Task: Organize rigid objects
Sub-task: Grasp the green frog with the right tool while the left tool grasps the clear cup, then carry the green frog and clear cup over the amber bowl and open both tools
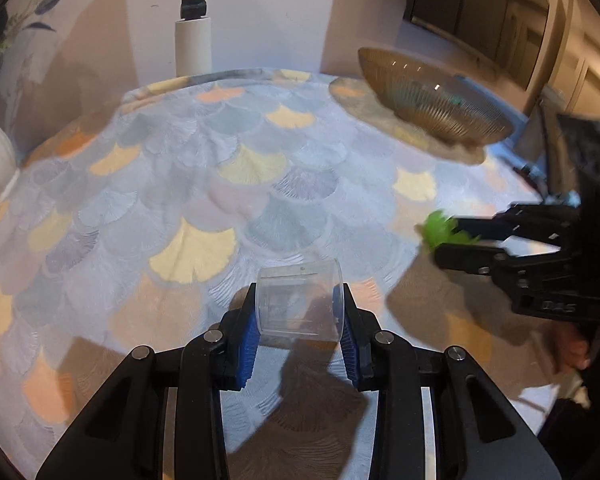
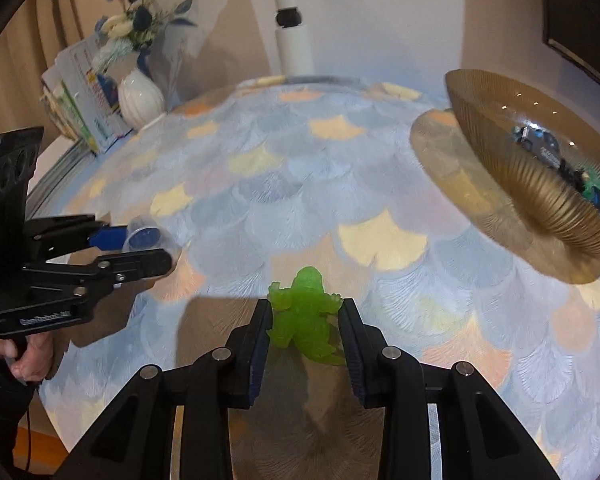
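Observation:
My left gripper (image 1: 300, 316) is shut on a small clear plastic cup (image 1: 300, 300), held on its side above the table; it also shows in the right wrist view (image 2: 146, 236). My right gripper (image 2: 305, 320) is shut on a translucent green toy figure (image 2: 305, 316), lifted above the cloth; the left wrist view shows it at the right (image 1: 444, 232). A ribbed amber glass bowl (image 1: 432, 100) stands at the table's far right. In the right wrist view the bowl (image 2: 512, 160) holds a few small toys, among them a dark toy car (image 2: 538, 142).
The round table wears a fan-patterned pastel cloth (image 1: 228, 168). A white vase (image 2: 140, 98) with blue flowers and some booklets (image 2: 84, 96) stand at the far left. A white lamp post (image 1: 194, 36) rises behind the table by the wall.

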A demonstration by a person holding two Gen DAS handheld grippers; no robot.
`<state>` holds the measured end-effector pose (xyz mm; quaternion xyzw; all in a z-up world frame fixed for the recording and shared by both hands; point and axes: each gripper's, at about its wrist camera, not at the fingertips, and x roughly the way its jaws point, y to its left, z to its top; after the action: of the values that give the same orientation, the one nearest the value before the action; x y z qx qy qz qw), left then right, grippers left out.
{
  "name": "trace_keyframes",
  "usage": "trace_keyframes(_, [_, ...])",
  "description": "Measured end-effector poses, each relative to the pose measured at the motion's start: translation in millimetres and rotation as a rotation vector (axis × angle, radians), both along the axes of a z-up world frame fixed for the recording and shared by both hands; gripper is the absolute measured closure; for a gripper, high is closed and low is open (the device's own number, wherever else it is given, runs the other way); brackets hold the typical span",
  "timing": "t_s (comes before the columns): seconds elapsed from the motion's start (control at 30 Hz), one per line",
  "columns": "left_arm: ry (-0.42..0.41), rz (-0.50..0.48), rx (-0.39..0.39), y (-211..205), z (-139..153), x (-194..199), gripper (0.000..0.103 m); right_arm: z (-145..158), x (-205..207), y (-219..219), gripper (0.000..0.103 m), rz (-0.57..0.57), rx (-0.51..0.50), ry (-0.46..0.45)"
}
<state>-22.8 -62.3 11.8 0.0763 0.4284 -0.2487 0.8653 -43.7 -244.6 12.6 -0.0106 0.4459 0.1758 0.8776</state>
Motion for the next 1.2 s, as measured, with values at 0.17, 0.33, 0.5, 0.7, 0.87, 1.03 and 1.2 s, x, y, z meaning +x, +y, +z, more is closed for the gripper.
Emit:
trace_keyframes(0.17, [0.001,-0.035,0.016,-5,-1,-5,0.061,-2,-3,5,0.025,0.028,-0.013,-0.002])
trace_keyframes(0.33, [-0.021,-0.023,0.027,-6,2,-7,0.034,-3,1,-2,0.025,-0.016,-0.005,0.001])
trace_keyframes(0.5, [-0.016,-0.019,0.014,-5,2,-7,0.034,-3,2,-2,0.045,-0.033,-0.015,0.001])
trace_keyframes(0.7, [-0.037,0.009,-0.013,2,7,-10,0.044,-2,-2,5,0.07,-0.007,-0.035,-0.021])
trace_keyframes(0.87, [-0.052,0.012,0.024,-5,7,-12,0.072,0,-6,10,0.07,0.028,-0.038,-0.035])
trace_keyframes(1.03, [-0.088,-0.019,-0.017,-16,35,-13,0.072,10,-11,-3,0.07,0.007,0.03,-0.064])
trace_keyframes(1.2, [-0.171,-0.097,-0.132,-54,92,6,0.072,50,-12,-43,0.07,-0.068,0.111,-0.113])
